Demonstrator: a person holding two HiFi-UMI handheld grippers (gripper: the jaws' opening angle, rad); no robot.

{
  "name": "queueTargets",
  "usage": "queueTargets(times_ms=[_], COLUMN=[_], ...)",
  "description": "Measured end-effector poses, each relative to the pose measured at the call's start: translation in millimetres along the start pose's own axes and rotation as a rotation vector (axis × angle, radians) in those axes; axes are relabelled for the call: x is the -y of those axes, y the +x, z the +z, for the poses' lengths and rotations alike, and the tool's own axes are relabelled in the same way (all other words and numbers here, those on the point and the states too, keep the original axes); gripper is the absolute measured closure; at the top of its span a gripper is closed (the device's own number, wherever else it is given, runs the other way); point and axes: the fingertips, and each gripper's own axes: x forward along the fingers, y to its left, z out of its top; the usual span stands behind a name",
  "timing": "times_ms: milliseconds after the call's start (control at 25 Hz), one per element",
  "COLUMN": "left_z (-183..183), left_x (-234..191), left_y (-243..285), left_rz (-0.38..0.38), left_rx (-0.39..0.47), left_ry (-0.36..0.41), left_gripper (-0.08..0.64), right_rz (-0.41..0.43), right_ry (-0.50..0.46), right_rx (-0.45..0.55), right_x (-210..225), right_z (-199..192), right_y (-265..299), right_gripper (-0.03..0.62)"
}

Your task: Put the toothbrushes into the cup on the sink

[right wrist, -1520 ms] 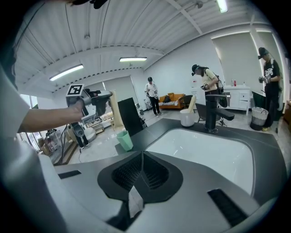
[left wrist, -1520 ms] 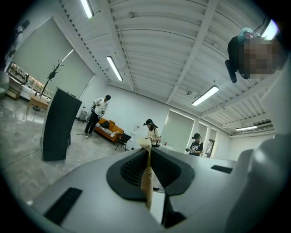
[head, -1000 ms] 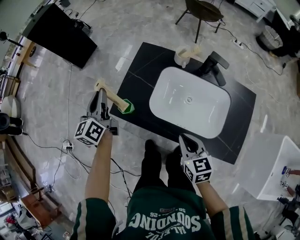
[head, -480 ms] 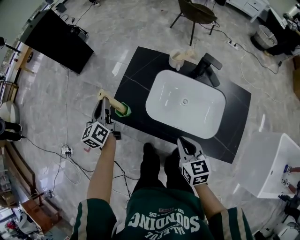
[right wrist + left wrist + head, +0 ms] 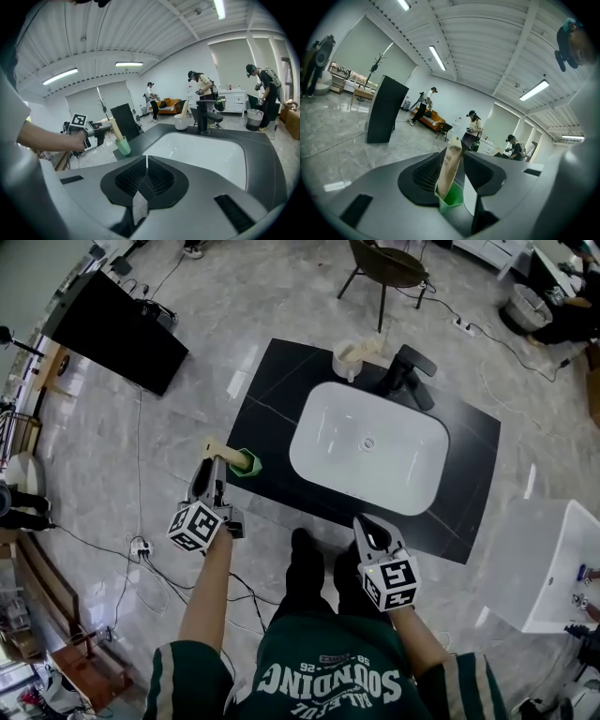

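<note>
A green cup (image 5: 247,463) stands on the left corner of the black counter (image 5: 281,381), with a tan boxed toothbrush (image 5: 225,450) leaning out of it. My left gripper (image 5: 216,466) is at the box; its jaws have just been opening and now stand open, the toothbrush (image 5: 449,166) and the green cup (image 5: 453,198) between them. A cream cup (image 5: 348,357) holding another boxed toothbrush sits at the back beside the black faucet (image 5: 410,371). My right gripper (image 5: 367,522) hovers shut and empty by the counter's near edge, facing the white basin (image 5: 201,150).
A black panel (image 5: 112,320) stands on the floor to the left, a chair (image 5: 384,263) behind the counter, and a white bin (image 5: 548,563) at the right. Cables trail over the marble floor. Several people stand far off.
My left gripper has come down toward the counter's left corner with the toothbrush and green cup, and its jaws have spread apart. My right gripper has stayed put.
</note>
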Motion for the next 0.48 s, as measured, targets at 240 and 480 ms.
queueTargets(times_ms=[240, 480], left_z=[-30.9, -49.8], left_x=[4.4, 42.2], left_y=[-25.8, -32.6], left_rz=[0.008, -0.048], left_rx=[-0.061, -0.107], left_ry=[0.025, 0.098], left_gripper=[0.403, 0.407], right_rz=[-0.007, -0.016], right_ry=[0.0, -0.006], right_rx=[0.005, 0.026], right_x=[9.3, 18.9], right_z=[0.6, 4.1], right_y=[-3.8, -10.3], right_gripper=[0.549, 0.549])
